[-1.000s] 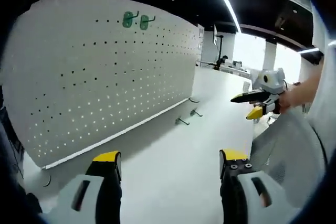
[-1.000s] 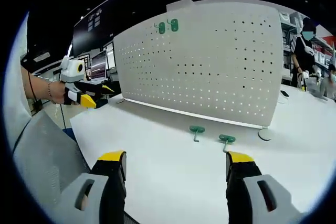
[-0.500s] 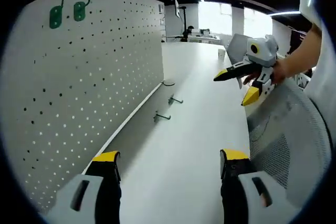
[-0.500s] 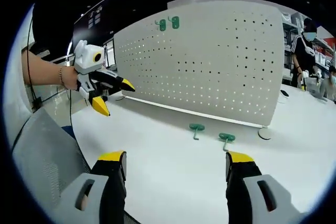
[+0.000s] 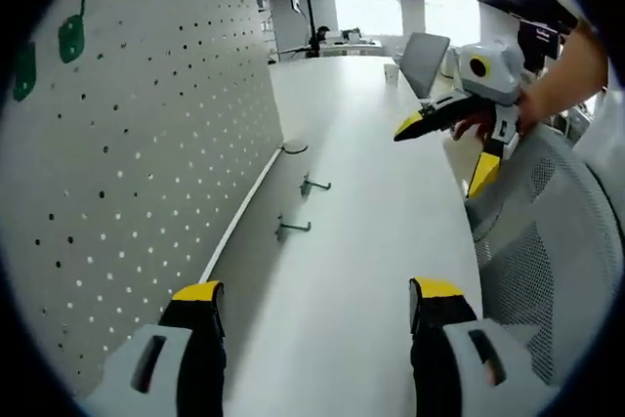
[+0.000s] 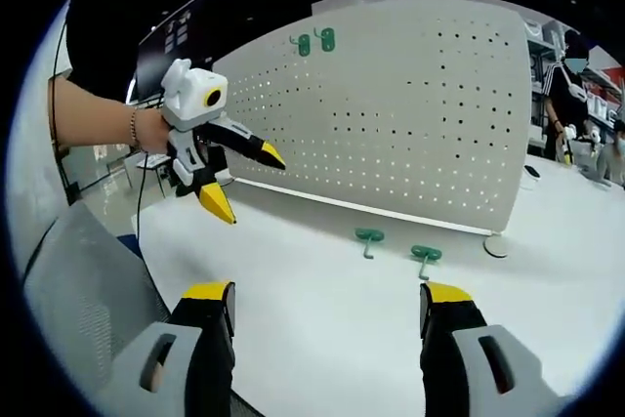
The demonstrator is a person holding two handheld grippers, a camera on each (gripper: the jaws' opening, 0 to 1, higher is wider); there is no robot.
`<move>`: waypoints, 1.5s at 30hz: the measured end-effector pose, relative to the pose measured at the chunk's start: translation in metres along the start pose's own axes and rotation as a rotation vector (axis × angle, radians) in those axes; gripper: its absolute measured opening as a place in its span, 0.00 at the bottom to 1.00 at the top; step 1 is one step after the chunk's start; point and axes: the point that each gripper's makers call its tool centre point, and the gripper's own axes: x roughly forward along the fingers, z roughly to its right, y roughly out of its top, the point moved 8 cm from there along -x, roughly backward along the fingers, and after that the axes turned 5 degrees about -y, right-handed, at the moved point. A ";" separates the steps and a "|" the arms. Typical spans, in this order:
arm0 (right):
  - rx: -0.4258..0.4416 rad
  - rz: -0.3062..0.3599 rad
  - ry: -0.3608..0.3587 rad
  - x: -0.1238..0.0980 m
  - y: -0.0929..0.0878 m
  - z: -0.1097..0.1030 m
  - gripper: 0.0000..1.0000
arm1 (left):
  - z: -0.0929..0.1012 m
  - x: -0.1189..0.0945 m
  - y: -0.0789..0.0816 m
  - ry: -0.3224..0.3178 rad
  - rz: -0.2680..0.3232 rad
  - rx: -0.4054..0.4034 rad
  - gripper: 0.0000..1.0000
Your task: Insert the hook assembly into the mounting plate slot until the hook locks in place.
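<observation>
On the white bench (image 6: pixel 322 300), near the foot of the pegboard, two green hook assemblies are lying loose: the left one (image 6: pixel 368 238) and the right one (image 6: pixel 426 256) just beside it, both flat with their stems pointing toward us. We are seeing the same pair side-on from the left gripper view, the nearer (image 5: pixel 290 229) and the farther (image 5: pixel 313 184), close to the board's lower edge. They are waiting there, we judge, within easy reach of the slots above them. The mounting plate (image 6: pixel 420 114), a perforated white board, is standing upright on the bench, and two more green hooks (image 6: pixel 314 43) are already hanging high at its far left, so the board is showing how a locked hook should sit.

We are holding the left claw (image 6: pixel 239 183) in the air to the left of the board, jaws spread wide and gripping nothing. Our right claw (image 5: pixel 449 148) is hovering above the bench edge, also wide open and touching nothing. Neither loose hook is being grasped yet, so insertion, we judge, is not yet begun.
</observation>
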 end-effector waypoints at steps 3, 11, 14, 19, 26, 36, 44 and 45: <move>0.002 0.003 0.000 0.000 0.000 0.000 0.75 | -0.001 0.003 0.002 -0.016 -0.018 0.019 0.80; 0.017 0.003 0.010 0.000 -0.001 -0.002 0.75 | -0.006 0.016 0.006 -0.052 -0.070 0.055 0.80; 0.017 0.001 0.015 0.000 -0.001 -0.003 0.75 | -0.008 0.020 0.007 -0.063 -0.096 0.088 0.80; 0.011 -0.006 0.020 0.001 -0.002 -0.004 0.74 | -0.013 0.026 0.011 -0.074 -0.124 0.109 0.80; -0.010 -0.007 0.025 0.001 -0.001 -0.005 0.74 | -0.018 0.035 0.015 -0.110 -0.156 0.137 0.80; -0.029 -0.012 0.032 0.001 -0.002 -0.006 0.74 | -0.030 0.049 0.016 -0.125 -0.194 0.143 0.80; -0.044 -0.022 0.043 0.002 -0.002 -0.009 0.74 | -0.038 0.063 0.018 -0.146 -0.229 0.175 0.80; -0.048 -0.027 0.043 0.002 -0.002 -0.009 0.74 | -0.040 0.064 0.017 -0.145 -0.234 0.180 0.80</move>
